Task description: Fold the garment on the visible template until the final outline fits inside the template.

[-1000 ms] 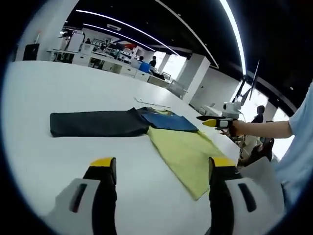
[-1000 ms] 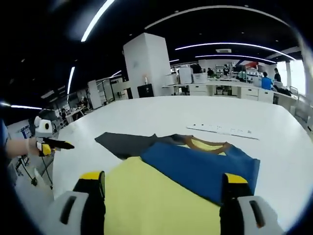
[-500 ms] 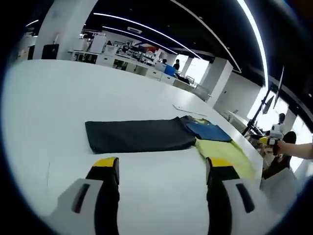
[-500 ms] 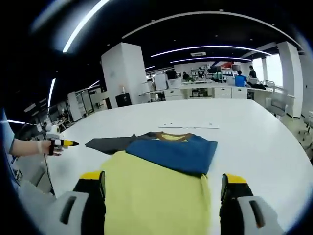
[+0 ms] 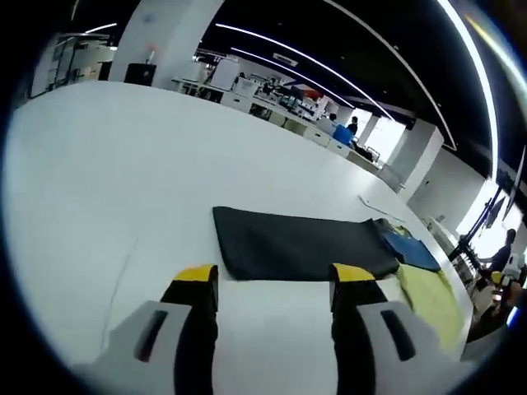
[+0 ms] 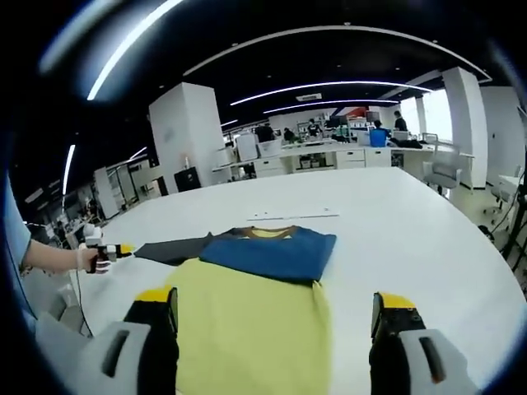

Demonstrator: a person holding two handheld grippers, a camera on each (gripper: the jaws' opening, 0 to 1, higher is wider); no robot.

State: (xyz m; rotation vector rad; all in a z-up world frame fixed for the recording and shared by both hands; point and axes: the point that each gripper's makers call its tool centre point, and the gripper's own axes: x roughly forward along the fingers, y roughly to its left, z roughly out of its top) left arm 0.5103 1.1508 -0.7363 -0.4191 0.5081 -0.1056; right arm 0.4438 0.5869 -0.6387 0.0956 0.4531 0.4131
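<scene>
Both tools, left [image 5: 272, 284] and right [image 6: 276, 309], spread empty above the yellow-blue garment [image 6: 263, 309] on the white table [image 6: 412, 239].

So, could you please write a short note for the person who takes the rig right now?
Left gripper: open, holding nothing, above the white table, pointing at the near edge of the dark panel.
Right gripper: open, holding nothing, over the garment's yellow lower part.
Garment: lies flat on the table, blue band across the chest; the dark panel is at its side.
Done: no fold visible on the garment yet.
Left: grasp the garment and fold it inward until its outline fits the template. I cannot tell for certain which item is the template.
</scene>
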